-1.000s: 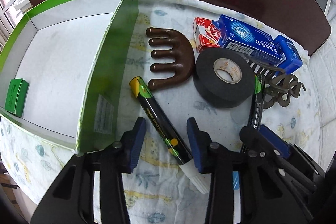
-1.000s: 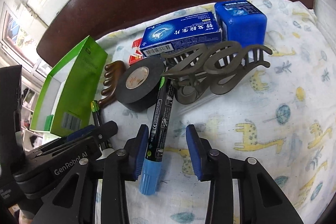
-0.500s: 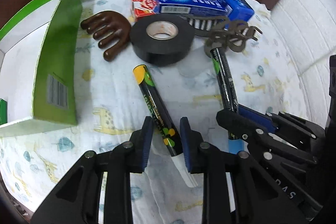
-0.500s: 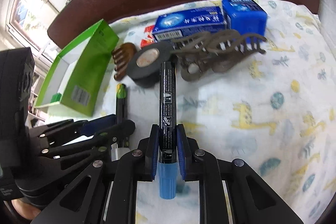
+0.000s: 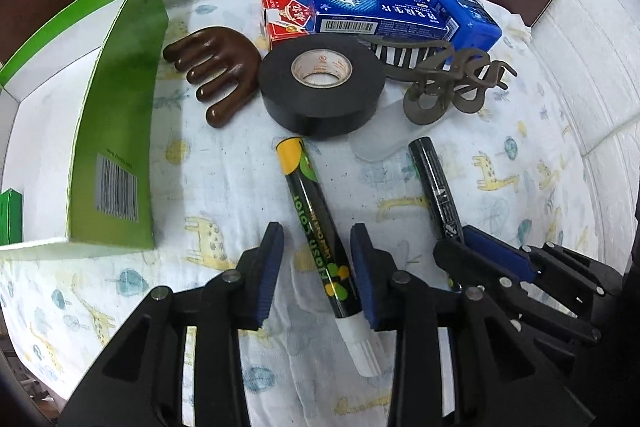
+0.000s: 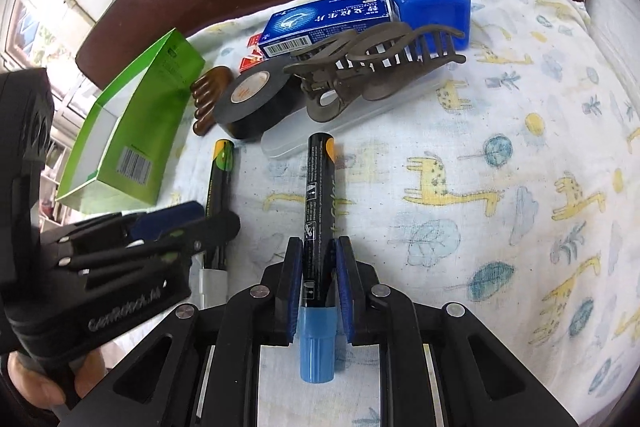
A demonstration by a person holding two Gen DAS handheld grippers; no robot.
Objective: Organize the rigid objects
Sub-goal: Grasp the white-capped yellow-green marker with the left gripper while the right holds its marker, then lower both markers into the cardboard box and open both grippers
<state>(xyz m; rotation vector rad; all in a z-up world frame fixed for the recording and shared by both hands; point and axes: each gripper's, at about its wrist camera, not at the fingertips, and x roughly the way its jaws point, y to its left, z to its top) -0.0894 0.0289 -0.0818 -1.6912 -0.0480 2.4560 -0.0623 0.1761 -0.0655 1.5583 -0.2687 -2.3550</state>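
The right tool is clenched on the blue-capped black marker, while the left tool, its jaws just reopened, loosely straddles the white-capped black marker lying on the giraffe-print cloth, apparently for regripping before boxing.

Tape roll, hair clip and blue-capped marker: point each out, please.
Tape roll (image 5: pixel 322 89), left wrist view, on its black top face.
Hair clip (image 6: pixel 360 77), right wrist view, on its body.
Blue-capped marker (image 6: pixel 318 211), right wrist view, on its black barrel.

"Flash Color" on the marker, "GenRobot.AI" on left claw
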